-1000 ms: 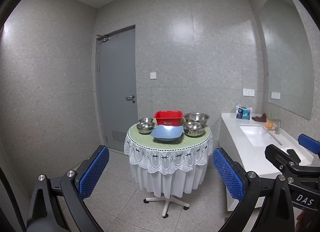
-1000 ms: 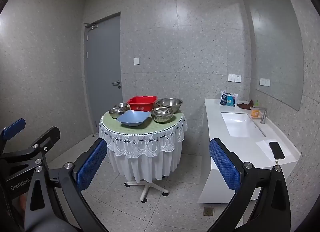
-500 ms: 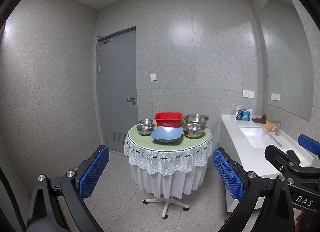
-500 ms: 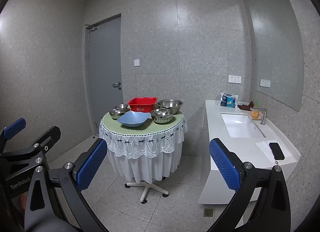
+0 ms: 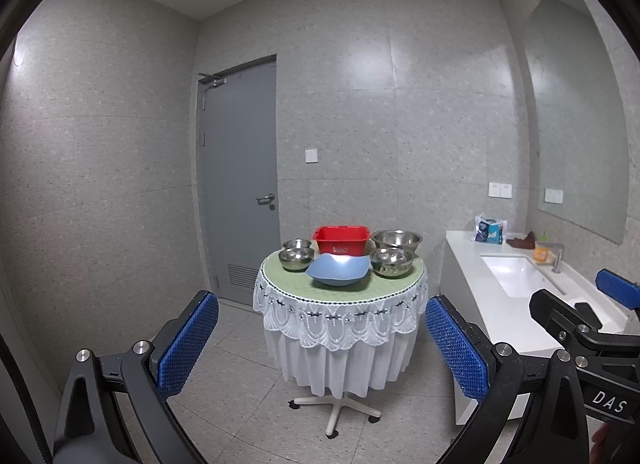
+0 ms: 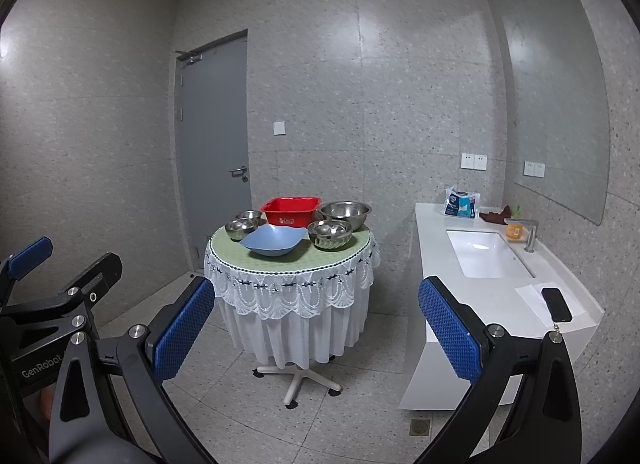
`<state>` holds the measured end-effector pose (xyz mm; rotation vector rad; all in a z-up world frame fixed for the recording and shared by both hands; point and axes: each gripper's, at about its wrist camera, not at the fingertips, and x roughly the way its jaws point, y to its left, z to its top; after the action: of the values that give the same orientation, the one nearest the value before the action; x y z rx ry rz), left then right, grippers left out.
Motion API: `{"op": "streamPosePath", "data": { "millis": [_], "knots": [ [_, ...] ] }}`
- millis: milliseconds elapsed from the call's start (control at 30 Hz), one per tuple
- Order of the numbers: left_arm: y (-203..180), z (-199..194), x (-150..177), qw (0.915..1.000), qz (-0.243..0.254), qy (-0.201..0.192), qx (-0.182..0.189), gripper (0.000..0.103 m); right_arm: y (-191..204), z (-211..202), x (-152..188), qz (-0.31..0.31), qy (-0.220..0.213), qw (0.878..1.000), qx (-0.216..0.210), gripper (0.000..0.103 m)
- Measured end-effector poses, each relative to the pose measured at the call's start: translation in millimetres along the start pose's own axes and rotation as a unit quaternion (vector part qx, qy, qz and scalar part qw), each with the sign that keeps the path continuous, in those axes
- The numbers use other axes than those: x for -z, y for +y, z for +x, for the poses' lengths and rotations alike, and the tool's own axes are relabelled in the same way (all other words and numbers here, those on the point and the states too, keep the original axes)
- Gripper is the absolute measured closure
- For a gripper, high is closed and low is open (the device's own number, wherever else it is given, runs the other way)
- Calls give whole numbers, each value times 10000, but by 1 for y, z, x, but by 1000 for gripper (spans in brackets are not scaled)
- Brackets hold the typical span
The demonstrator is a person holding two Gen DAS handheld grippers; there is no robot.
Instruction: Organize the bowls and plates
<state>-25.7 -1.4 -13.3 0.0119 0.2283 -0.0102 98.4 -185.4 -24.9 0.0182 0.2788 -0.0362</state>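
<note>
A small round table with a lace cloth stands across the room. On it are a blue square bowl at the front, a red tub behind it, two small steel bowls on the left, and two larger steel bowls on the right. The same set shows in the right wrist view, with the blue bowl in front. My left gripper is open and empty, well short of the table. My right gripper is open and empty too.
A white counter with a sink runs along the right wall, with a tissue pack, a faucet and a black phone. A grey door is behind the table. Tiled floor lies between me and the table.
Both views have tilted up slightly, so the table sits a little lower in frame. Both grippers stay open and nothing on the table has moved.
</note>
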Motion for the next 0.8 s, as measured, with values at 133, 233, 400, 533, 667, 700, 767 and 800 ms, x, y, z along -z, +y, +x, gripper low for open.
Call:
{"op": "streamPosePath", "data": {
  "millis": [133, 233, 400, 533, 667, 700, 767, 800],
  "knots": [
    [-1, 1, 1, 10000, -6, 7, -9, 1, 2, -1, 0, -5, 11, 10000, -9, 0],
    [0, 1, 2, 10000, -17, -5, -7, 1, 2, -2, -1, -1, 7, 10000, -11, 0],
    [-1, 1, 3, 10000, -22, -18, -24, 1, 6, -3, 0, -8, -10, 10000, -21, 0],
    [-1, 1, 5, 10000, -28, -30, -32, 1, 9, -4, -1, -21, -31, 10000, -22, 0],
    [0, 3, 6, 10000, -41, -37, -53, 1, 14, -3, -2, -34, -41, 10000, -33, 0],
    [-1, 3, 7, 10000, -43, -40, -52, 1, 15, -3, -2, -34, -37, 10000, -34, 0],
    [0, 3, 7, 10000, -44, -43, -54, 1, 16, -3, -1, -37, -45, 10000, -31, 0],
    [-1, 3, 7, 10000, -42, -45, -57, 1, 16, -3, -2, -35, -43, 10000, -28, 0]
  ]
}}
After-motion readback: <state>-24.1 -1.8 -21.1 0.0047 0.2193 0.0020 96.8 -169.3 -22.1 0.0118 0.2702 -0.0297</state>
